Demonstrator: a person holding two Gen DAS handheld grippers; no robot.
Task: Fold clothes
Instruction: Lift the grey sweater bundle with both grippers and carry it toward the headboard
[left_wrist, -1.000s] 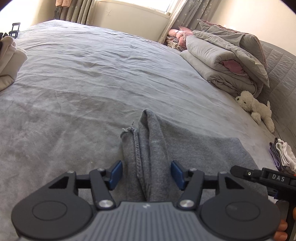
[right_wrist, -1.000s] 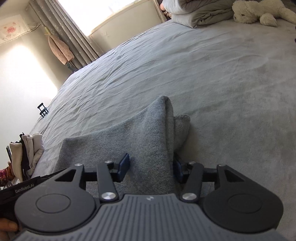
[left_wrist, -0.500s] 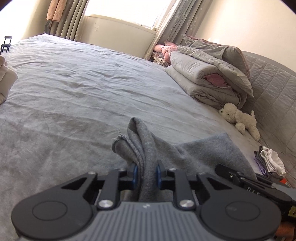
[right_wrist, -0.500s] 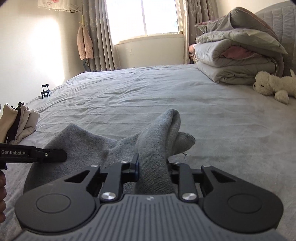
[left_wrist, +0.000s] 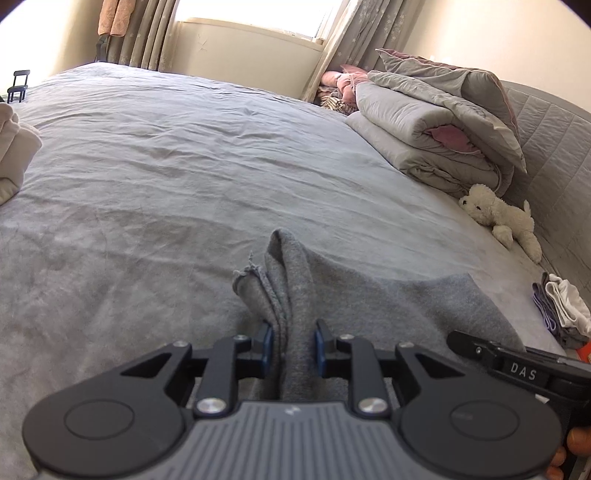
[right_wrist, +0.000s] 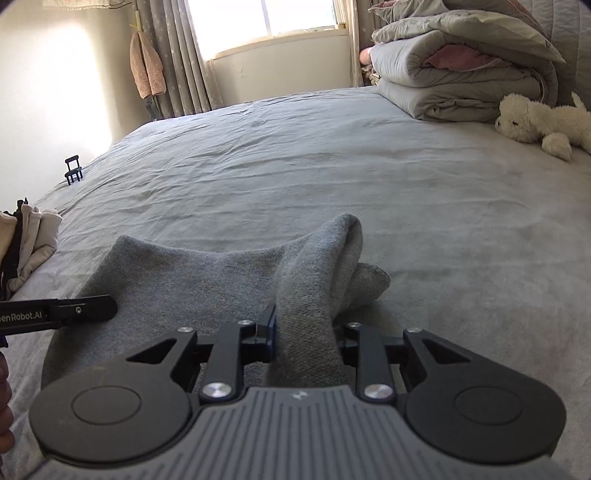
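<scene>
both grippers, left gripper (left_wrist: 291, 345) and right gripper (right_wrist: 306, 334), have jaws clamped on bunched corners of the grey garment (right_wrist: 192, 273), so uneven lifting could skew the fold or slip a layer free.

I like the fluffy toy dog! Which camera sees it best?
The right wrist view: the white toy dog looks big and close there, beside the folded duvets. The left wrist view shows it smaller, farther away.

Both wrist views low, forward; share bed (left_wrist: 184, 155).

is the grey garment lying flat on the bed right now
No. The grey garment is bunched and pinched at two spots by each hand-held gripper, spread between.
</scene>
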